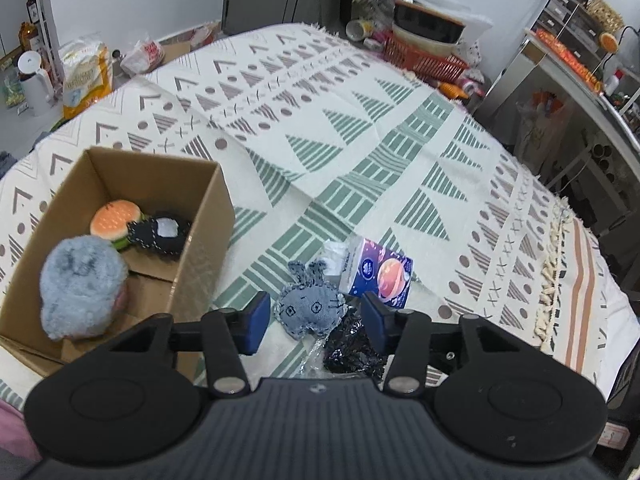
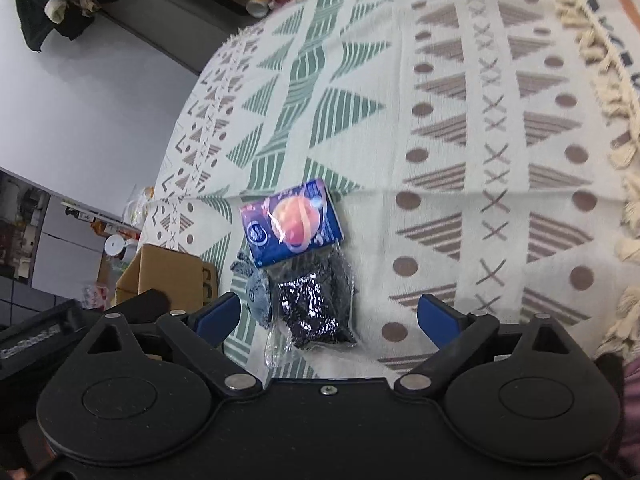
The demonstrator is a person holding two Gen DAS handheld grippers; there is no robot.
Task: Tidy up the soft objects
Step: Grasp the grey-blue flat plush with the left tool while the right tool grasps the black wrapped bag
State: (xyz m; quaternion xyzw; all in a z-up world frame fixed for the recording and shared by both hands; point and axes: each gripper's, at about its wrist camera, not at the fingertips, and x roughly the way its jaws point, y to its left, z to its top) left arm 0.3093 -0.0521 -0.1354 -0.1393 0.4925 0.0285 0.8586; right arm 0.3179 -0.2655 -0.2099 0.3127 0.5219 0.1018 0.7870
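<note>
- Denim is the material that matters here: a small grey-blue denim bunny toy (image 1: 310, 309) lies flat on the patterned bed cover (image 1: 360, 140), straight ahead of the left hand-held gripper (image 1: 316, 318) and framed between its 2 blue pads.
- The left hand-held gripper is spread wide and holds nothing; the bunny sits in the gap with room on both sides, nearer the left pad than the right.
- The bunny's long axis runs from its ears, at the far end, back toward the camera, so roughly along the fingers; closing would squeeze it across its width.
- In the right wrist view, the right hand-held gripper (image 2: 328, 316) is also wide open and empty. From it the bunny (image 2: 258, 296) lies off to the left, just beside the left pad, while a crinkly black item in clear wrap (image 2: 316, 304) sits more centrally.
- My judgement: the left hand is the nearer and better lined up for the bunny.
- The cardboard box (image 1: 202, 240), to the left of the bunny, already holds 3 soft toys: a fluffy blue-grey plush (image 1: 82, 288), a burger plush (image 1: 115, 219) and a dark stitched one (image 1: 160, 234).
- A blue tissue pack (image 1: 378, 274) lies just beyond the bunny, touching the wrapped item.
</note>
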